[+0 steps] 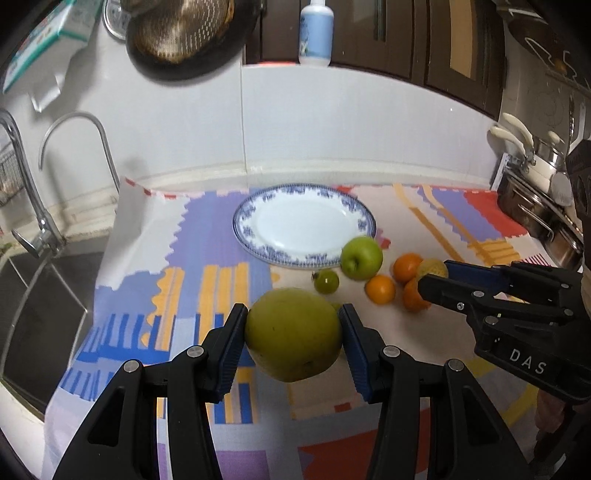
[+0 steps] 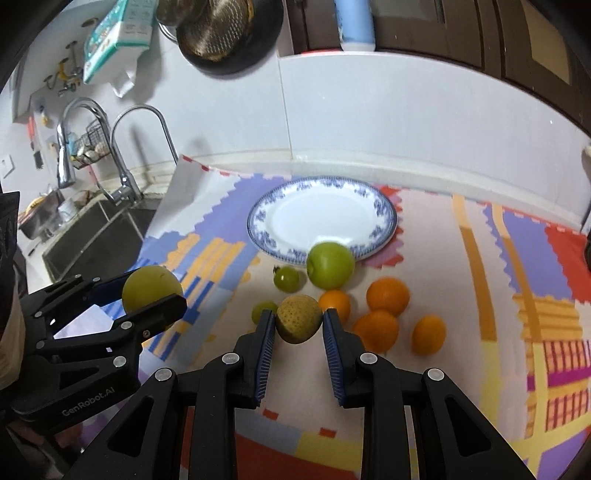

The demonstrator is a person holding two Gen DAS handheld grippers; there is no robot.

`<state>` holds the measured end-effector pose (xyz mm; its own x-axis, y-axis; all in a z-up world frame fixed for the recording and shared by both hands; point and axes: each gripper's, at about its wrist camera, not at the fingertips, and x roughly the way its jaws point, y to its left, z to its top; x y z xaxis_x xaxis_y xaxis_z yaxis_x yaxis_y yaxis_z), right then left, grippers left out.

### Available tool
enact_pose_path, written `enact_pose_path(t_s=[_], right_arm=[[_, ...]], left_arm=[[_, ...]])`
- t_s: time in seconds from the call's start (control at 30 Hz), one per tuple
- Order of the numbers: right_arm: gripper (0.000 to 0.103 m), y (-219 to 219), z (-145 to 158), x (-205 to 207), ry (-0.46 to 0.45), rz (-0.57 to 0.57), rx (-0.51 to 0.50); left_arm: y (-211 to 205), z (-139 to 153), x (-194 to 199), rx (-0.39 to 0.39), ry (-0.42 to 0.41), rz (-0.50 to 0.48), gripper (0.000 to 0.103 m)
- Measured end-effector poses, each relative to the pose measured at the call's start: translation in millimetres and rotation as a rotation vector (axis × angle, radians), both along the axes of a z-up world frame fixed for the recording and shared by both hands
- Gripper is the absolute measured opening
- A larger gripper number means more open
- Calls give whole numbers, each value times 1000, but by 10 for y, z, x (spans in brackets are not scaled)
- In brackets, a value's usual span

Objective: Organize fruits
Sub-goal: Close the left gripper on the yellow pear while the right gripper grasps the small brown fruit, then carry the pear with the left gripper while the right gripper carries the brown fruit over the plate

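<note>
My left gripper point(image 1: 293, 334) is shut on a large green pear point(image 1: 293, 334) and holds it above the patterned cloth; it also shows in the right wrist view point(image 2: 151, 290). My right gripper point(image 2: 299, 321) is shut on a small yellow-brown speckled pear point(image 2: 299, 319), seen from the side in the left wrist view point(image 1: 432, 271). A blue-rimmed white plate point(image 1: 255, 229) point(image 2: 384, 214) lies empty at the back. In front of it lie a green apple point(image 1: 361, 257) point(image 2: 330, 265), a small green fruit point(image 1: 327, 281) point(image 2: 286, 279) and several oranges point(image 2: 388, 295) point(image 1: 380, 289).
A sink point(image 1: 37, 288) with taps point(image 1: 22, 177) lies to the left of the cloth point(image 1: 207, 229). Steel pots point(image 1: 535, 206) stand at the right. A dark pan with a colander point(image 1: 184, 33) hangs on the white wall above.
</note>
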<state>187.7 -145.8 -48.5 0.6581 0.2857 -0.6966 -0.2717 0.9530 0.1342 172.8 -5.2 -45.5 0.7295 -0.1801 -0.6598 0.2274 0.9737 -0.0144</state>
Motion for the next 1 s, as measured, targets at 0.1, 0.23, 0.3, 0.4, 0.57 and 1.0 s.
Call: enact_pose_path(t_s=[0.1,0.23,0.3,0.4,0.57,1.0], right_arm=[[28,-49,106,30,-30,8,4],[28,-100,235,102,-72,17,10],[28,-113,291,147,-91,20,16],[28,-129,374,230,-117,23,14],[28,-127,465,403,-148,27,14],[28,-125,437,1158,-137,44,-11]], left_arm=[[-40,98,26,3,-25,9,50],[-100,249,82,14,-71,9,50],[-113,306,126,14,-88,7,50],[-131,378,223,10,-105,6,50],[-157,461,409,13,-125,-2,50],[-229,478,1110,35,-127,-22,50]])
